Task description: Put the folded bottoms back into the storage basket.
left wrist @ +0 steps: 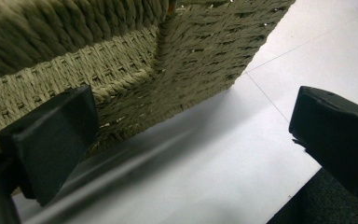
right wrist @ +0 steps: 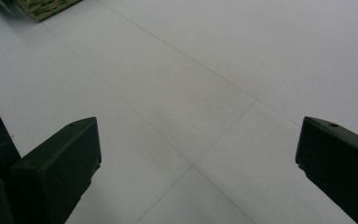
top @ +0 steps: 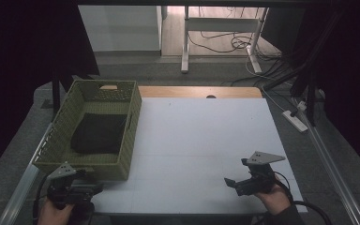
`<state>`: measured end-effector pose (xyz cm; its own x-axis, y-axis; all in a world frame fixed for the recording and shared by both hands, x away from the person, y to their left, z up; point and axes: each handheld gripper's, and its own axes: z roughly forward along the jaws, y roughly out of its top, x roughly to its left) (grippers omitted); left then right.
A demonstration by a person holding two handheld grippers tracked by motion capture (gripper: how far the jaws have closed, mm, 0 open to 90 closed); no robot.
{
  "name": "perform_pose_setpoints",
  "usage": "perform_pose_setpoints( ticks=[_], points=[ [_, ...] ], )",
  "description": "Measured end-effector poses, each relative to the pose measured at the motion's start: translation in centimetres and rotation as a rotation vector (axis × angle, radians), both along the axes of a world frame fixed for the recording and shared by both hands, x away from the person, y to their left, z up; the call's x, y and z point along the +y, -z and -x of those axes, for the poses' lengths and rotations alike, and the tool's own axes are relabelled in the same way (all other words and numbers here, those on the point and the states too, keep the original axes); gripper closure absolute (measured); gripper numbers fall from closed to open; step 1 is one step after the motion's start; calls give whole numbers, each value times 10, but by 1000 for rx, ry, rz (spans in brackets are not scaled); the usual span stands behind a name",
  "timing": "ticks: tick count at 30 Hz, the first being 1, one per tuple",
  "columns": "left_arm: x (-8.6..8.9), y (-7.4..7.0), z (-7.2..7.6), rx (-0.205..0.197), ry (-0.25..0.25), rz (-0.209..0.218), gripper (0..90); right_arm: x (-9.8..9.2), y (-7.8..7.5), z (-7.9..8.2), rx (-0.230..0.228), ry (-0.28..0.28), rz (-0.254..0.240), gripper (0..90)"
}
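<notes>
Woven basket (top: 127, 125), olive green, rectangular, sits at the table's left edge; long axis runs 12-to-6 in the high view. A black folded cloth (top: 98, 133) lies flat on its floor, roughly centred, edges slack. A cut-out handle shows in the far wall.

High view: left gripper (top: 93, 188) held low at the near-left corner, about 6 o'clock from the basket's near wall, just beside it; touching or not I cannot tell. Right gripper (top: 229, 183) hovers over bare white table (top: 201, 136) near the near-right, well apart from the basket, which lies toward its 10 o'clock. The left hand is clearly the nearer one. Cloth lies toward 12 o'clock from the left gripper, beyond the near wall and below its rim, so my reading is that a reach must go up and over the wall.

Left gripper view: jaws stand wide, nothing between them. The basket (left wrist: 186, 56) corner looms at 11-to-12 o'clock, its tight twisted-cord weave very close to the left jaw. White table runs off at 3 o'clock.

Right gripper view: jaws wide apart, nothing gripped. Bare table (right wrist: 205, 84) with faint seam lines ahead; a scrap of the basket (right wrist: 46, 8) at 11 o'clock, far off.

Judgement: the cloth is soft and will likely bunch when pinched; catching the weave is the risk.
</notes>
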<state>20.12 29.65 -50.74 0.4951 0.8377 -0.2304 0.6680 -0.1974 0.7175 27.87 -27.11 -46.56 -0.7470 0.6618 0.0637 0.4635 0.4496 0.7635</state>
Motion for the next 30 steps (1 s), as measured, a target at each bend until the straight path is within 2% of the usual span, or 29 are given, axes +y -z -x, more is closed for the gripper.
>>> perform_pose_setpoints(
  ticks=[12,14,19,23,27,30],
  points=[
    [1,0,-1,1,3,8,13,-13,2,19,12,36,-28,8],
    [1,0,-1,1,3,9,13,-15,3,23,11,41,-23,8],
    [1,0,-1,1,4,11,12,-21,7,33,13,59,26,8],
    [1,0,-1,2,5,14,11,-26,11,37,40,88,68,8],
    [2,0,-1,2,6,16,11,-32,11,42,41,125,52,8],
    [2,0,-1,1,6,17,12,-40,11,44,38,174,39,8]
  ],
)
